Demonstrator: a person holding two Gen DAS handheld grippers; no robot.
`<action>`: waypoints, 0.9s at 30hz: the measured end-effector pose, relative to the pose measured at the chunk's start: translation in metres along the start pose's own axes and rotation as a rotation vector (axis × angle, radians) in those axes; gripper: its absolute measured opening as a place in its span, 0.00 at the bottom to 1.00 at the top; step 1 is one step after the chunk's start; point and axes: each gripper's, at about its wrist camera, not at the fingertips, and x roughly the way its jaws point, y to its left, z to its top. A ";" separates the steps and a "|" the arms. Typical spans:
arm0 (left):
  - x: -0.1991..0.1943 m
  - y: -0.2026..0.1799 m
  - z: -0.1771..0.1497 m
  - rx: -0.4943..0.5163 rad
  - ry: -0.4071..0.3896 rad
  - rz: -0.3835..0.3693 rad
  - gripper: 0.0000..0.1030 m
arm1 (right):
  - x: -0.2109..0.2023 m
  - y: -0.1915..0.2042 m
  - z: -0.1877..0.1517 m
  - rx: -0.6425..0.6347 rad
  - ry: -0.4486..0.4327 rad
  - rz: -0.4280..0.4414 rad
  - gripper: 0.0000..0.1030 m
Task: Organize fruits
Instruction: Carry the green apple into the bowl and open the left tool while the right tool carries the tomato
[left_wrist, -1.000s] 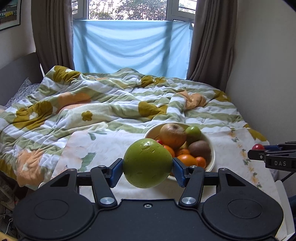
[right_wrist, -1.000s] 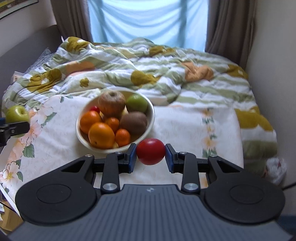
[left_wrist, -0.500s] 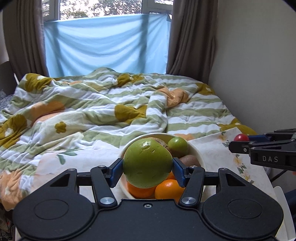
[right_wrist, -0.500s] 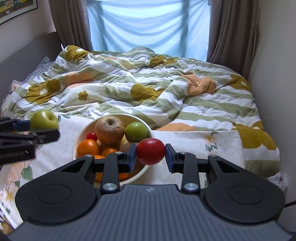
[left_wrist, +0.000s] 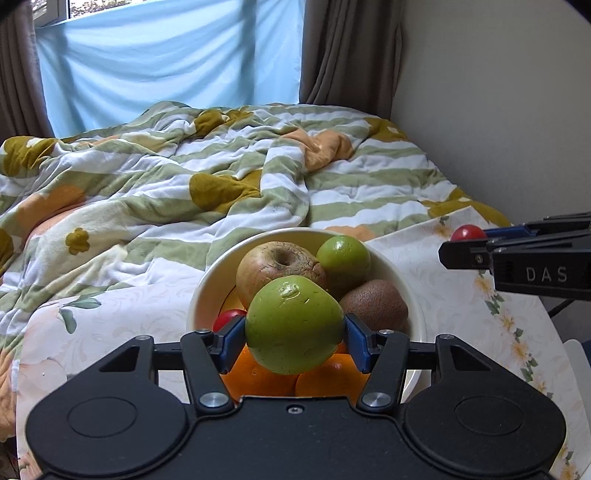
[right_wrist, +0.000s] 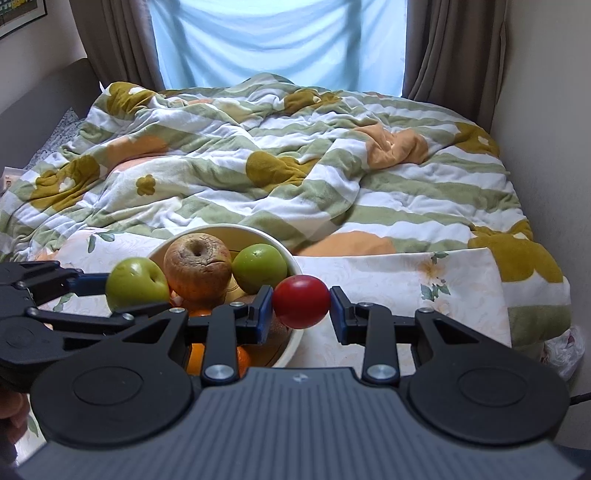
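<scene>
My left gripper (left_wrist: 294, 334) is shut on a green apple (left_wrist: 293, 325) and holds it over the near side of a white bowl (left_wrist: 207, 284). The bowl holds a wrinkled brown apple (left_wrist: 277, 264), a second green apple (left_wrist: 343, 260), a kiwi (left_wrist: 375, 302), oranges (left_wrist: 258, 378) and a small red fruit (left_wrist: 227, 317). My right gripper (right_wrist: 301, 308) is shut on a red tomato (right_wrist: 301, 301), just right of the bowl (right_wrist: 284, 254) above the floral cloth. The left gripper with its apple (right_wrist: 135, 282) shows in the right wrist view; the right gripper (left_wrist: 465, 236) shows in the left wrist view.
The bowl stands on a floral tablecloth (left_wrist: 461, 317) at the foot of a bed with a rumpled green-striped quilt (right_wrist: 295, 166). A wall (left_wrist: 498, 92) runs along the right. Curtains and a blue sheet over the window (right_wrist: 277, 40) are behind.
Both grippers moved forward and down toward the bowl, still gripping their fruits. The green apple now hangs over the bowl's near side; the tomato is at the bowl's right rim.
</scene>
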 end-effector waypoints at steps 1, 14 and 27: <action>0.002 0.000 0.000 0.005 0.004 0.000 0.59 | 0.001 -0.001 0.000 0.004 0.002 0.000 0.47; 0.007 -0.003 0.003 0.021 -0.005 0.003 0.91 | 0.010 -0.005 0.000 0.033 0.015 -0.012 0.47; -0.015 0.001 -0.009 0.028 -0.004 0.032 0.96 | 0.010 -0.004 0.003 0.003 0.015 0.004 0.47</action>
